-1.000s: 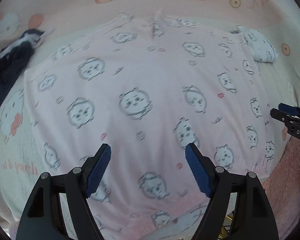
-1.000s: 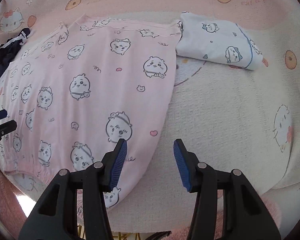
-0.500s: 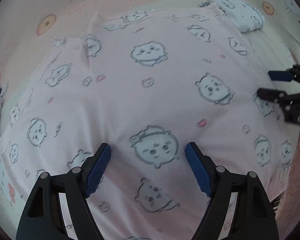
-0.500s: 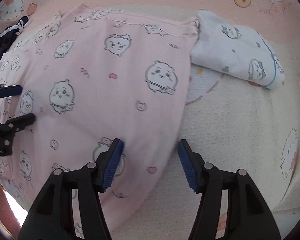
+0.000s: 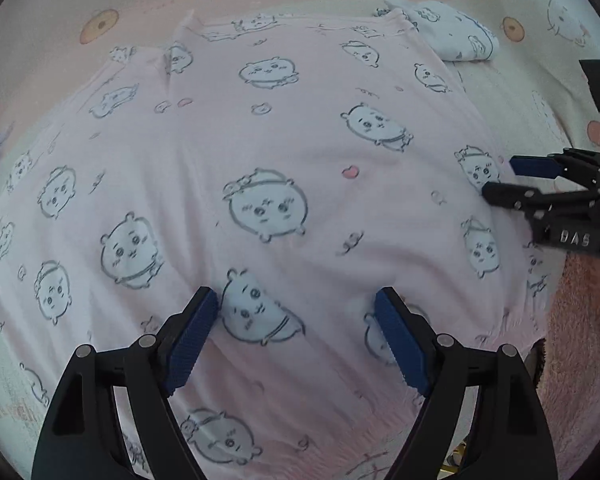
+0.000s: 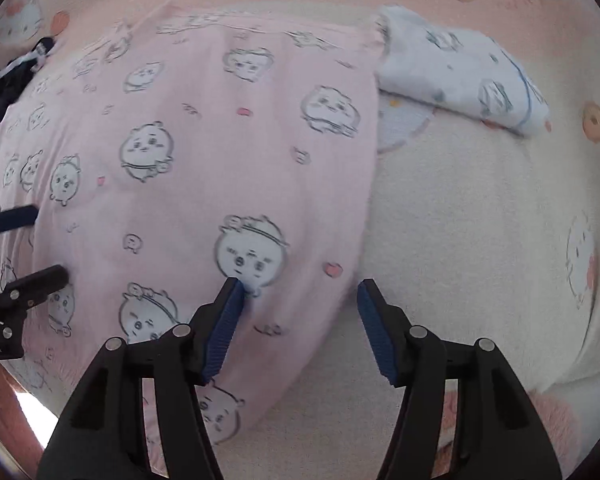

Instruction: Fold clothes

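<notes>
Pink garment: lying spread flat on the bed, covered in little round cartoon faces, and taking up most of the left wrist view.
Bed cover: cream and pink with cat faces and orange dots, showing bare to the right of the garment in the right wrist view.
Left gripper: pointing down over the near part of the garment, fingers spread wide with nothing pinched, blue pads sitting just over the fabric. Can't tell if they're actually touching it.
Right gripper: hanging over the garment's right edge, one finger over the pink cloth and the other over the bare cover. The fingers are closing in a bit but aren't gripping anything, with only the hem edge lying between them.
Right gripper from the left camera: poking in at the right side, near the garment's edge.
Folded white piece: sitting at the garment's far right corner, touching or just beside it.
Dark clothing: bunched up off the far left side.
Fuzzy pink fabric: showing at the near right edge.
</notes>
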A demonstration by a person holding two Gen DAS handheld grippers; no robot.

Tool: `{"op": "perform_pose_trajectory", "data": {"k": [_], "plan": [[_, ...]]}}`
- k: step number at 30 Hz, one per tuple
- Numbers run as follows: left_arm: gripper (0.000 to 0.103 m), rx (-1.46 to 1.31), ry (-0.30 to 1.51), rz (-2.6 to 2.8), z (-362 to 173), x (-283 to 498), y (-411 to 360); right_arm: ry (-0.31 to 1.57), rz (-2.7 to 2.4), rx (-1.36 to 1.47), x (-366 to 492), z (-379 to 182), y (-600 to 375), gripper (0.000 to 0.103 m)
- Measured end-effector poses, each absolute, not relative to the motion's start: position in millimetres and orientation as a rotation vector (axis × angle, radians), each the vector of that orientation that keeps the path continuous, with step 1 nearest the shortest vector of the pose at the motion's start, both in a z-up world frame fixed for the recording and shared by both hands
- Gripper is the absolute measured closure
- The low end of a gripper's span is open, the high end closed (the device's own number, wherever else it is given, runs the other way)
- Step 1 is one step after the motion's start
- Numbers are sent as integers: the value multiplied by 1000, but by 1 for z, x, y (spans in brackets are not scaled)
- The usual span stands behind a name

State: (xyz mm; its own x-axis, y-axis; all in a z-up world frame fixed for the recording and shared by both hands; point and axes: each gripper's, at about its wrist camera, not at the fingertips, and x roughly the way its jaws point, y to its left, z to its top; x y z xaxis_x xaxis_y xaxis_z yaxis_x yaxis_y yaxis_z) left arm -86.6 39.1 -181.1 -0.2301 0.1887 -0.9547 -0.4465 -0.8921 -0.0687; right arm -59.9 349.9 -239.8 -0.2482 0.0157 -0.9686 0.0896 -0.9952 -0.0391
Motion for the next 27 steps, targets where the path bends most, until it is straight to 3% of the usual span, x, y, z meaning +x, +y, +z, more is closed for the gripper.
{"op": "perform_pose_trajectory", "data": {"k": [2, 6, 9, 16, 20, 27], "plan": [[20, -1685, 342, 2176, -181, -79, 31, 76, -2474, 1904, -52, -233, 369, 44], [20, -1615, 192, 2180, -162, -74, 42, 32, -2468, 1858, -39, -216, 361, 44], [20, -1622, 119, 2152, -166, -80, 69, 114, -2402, 1912, -32, -227, 343, 44], [20, -1704, 395, 2147, -197, -65, 121, 201, -2340, 2045, -10, -227, 357, 43], [20, -1700, 143, 2174, -189, -67, 113, 70, -2427, 1875, -6, -202, 353, 43], [20, -1717, 382, 2169, -202, -55, 123, 299, -2302, 1937, 13, -226, 322, 43]]}}
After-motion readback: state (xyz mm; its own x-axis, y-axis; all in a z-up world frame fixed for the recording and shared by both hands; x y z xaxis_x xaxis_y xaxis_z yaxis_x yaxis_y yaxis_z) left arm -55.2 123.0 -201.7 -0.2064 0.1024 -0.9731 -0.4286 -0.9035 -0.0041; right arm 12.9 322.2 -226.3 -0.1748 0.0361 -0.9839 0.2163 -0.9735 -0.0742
